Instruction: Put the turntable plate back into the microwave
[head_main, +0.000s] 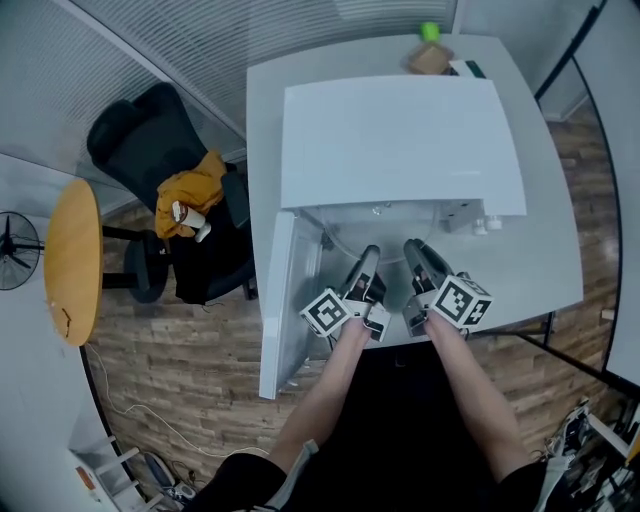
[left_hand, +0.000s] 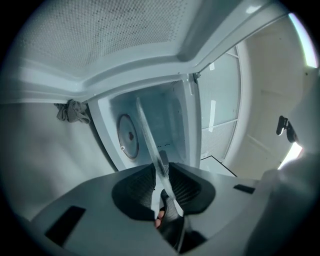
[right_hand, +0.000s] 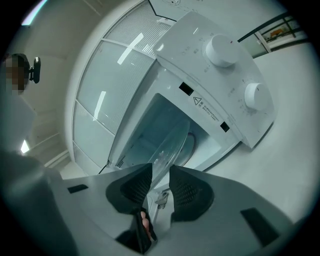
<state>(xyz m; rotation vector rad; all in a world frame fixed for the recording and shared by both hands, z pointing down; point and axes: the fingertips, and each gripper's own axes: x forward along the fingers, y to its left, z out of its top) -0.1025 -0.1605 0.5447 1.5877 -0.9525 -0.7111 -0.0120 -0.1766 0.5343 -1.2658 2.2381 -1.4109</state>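
Microwave (head_main: 400, 140) stood on the desk (head_main: 540, 260) with its door (head_main: 285, 300) open. Turntable plate (right_hand: 172, 142) was at the cavity mouth, its rim clamped in the jaws of left gripper (left_hand: 162, 184) and right gripper (right_hand: 160, 186).

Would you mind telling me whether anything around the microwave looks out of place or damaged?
Nothing stands out. The clear glass turntable plate looks whole, gripped at its near rim by the left gripper and right gripper at the white microwave's open mouth. Only an orange cloth lies heaped on the black chair.
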